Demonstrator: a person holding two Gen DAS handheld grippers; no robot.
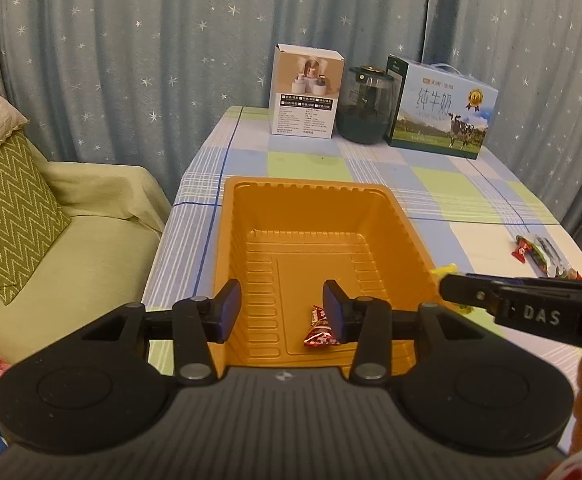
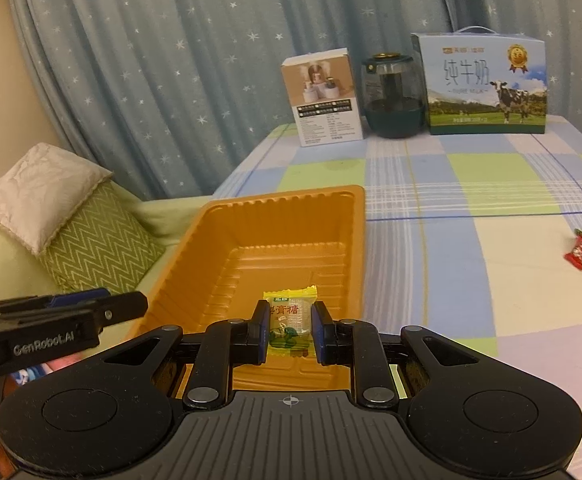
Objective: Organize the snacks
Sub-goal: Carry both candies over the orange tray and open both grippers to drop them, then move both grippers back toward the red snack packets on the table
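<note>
Hanging over a deep orange plastic tray (image 1: 391, 216) with ribbed walls, the left gripper (image 1: 283, 310) has its two blue pads parted with nothing between them. A small red shiny wrapped candy (image 1: 320, 330) lies on the tray floor, just beside the right-hand pad and partly hidden behind it — the pads are not squeezing it.

The right gripper (image 2: 289, 330) is closed tight on a yellow and green wrapped candy (image 2: 289, 318) with a clear middle. Its pads press on both sides of the wrapper, and it holds the candy above the near end of the same orange tray (image 2: 355, 240). In the left wrist view this gripper (image 1: 449, 286) comes in from the right, over the tray's right rim, with a bit of yellow wrapper peeking out.

The tray sits near the left edge of a table covered by a checked cloth of blue, green and white squares (image 2: 471, 240). A few more wrapped snacks (image 1: 539, 254), one of them red, lie in a little pile on the cloth, well to the right of the tray.

At the far end of the table stand three things in a row: a white cardboard box with a picture on it (image 1: 306, 92), a dark green round glass jar (image 1: 368, 104), and a blue and green milk carton box with a cow on it (image 1: 443, 108). Behind them hangs a blue curtain with white stars (image 1: 151, 60). A pale green sofa with a zigzag cushion (image 1: 7, 216) is to the left of the table.
</note>
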